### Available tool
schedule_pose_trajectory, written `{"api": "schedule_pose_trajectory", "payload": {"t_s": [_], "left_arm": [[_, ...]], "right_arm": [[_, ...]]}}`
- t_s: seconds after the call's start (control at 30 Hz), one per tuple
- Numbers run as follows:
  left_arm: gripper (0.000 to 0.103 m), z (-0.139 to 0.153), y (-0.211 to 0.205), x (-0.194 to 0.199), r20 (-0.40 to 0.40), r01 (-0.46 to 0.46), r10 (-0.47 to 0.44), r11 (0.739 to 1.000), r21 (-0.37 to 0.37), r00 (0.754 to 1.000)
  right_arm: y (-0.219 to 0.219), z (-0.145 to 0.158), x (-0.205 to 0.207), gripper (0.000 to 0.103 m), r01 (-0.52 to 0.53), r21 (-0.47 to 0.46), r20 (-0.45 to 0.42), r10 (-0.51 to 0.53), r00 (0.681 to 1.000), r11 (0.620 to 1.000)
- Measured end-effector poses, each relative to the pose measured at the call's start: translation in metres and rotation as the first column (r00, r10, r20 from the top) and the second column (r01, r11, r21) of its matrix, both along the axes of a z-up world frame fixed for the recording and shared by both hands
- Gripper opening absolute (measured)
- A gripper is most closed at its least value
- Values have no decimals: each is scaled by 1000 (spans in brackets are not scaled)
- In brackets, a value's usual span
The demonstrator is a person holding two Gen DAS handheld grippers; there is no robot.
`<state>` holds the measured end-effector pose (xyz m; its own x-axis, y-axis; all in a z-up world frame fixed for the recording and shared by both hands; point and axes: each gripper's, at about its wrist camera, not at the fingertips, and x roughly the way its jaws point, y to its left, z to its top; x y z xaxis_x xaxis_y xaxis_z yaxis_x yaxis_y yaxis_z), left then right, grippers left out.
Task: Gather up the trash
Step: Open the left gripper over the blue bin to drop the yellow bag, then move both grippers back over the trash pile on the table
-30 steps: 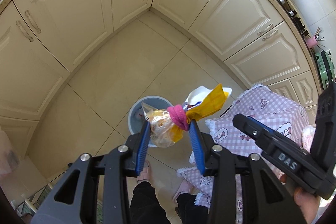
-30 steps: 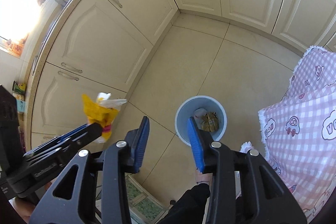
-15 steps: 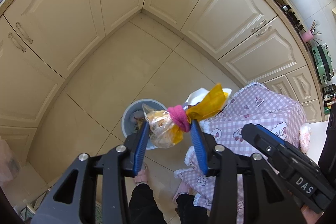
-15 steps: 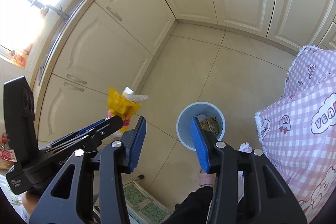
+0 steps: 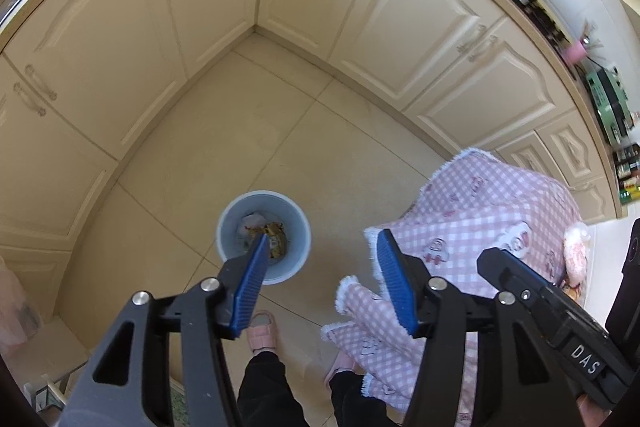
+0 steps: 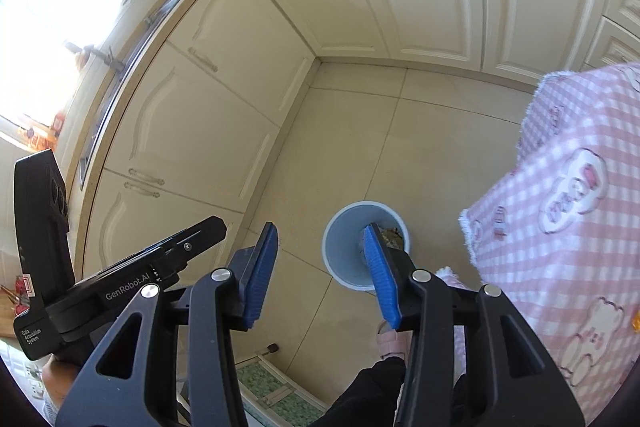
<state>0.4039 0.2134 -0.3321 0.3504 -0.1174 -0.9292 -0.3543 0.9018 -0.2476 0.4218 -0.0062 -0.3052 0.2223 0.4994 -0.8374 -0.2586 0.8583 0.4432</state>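
A pale blue trash bin (image 5: 280,273) stands on the tiled floor below both grippers. Inside it lies a brownish, crumpled bag of trash (image 5: 274,241). My left gripper (image 5: 322,235) hangs high above the bin's right rim; its jaws are opening and nothing is between them. In the right wrist view the bin (image 6: 346,273) sits just right of my right gripper (image 6: 320,226), which is open and empty. Its right finger covers part of the trash (image 6: 390,237). The left gripper's black body (image 6: 160,267) shows at the lower left of that view.
Cream cabinets (image 5: 400,27) line two walls and meet in a corner. A pink checked cloth (image 5: 480,219) drapes over furniture right of the bin. The person's dark trouser legs and pink slippers (image 5: 262,331) stand just in front of the bin. A green mat (image 6: 272,387) lies nearby.
The yellow and pink trash bundle has left the left jaws, which have spread wider. A brownish bag now lies in the bin. Both grippers have risen and shifted sideways.
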Motion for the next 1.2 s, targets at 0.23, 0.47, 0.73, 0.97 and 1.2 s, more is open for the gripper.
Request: {"api": "schedule_pose_trajectory", "payload": {"t_s": [0.23,0.47,0.73,0.97,1.2], "left_arm": [[55,12,-100,15,20,137,-137,991,-3,990],[57,8,-242,23,20,326,-326,945,-37,945],[57,-14,-379,17,-4,471,-473,878,-87,881],[57,-34,-447,21,-24,530,-535,842,-99,845],[57,-54,-482,30,-83,598,-598,801,-35,797]], "right_arm": [[-92,14,-9,44,110,7,28,-110,994,994],[-223,27,-26,45,273,-27,66,-271,960,962],[-346,12,-52,46,402,-95,44,-400,916,911],[-415,-5,-61,46,453,-110,14,-454,891,885],[-447,-19,-60,46,477,-103,-20,-481,876,873]]}}
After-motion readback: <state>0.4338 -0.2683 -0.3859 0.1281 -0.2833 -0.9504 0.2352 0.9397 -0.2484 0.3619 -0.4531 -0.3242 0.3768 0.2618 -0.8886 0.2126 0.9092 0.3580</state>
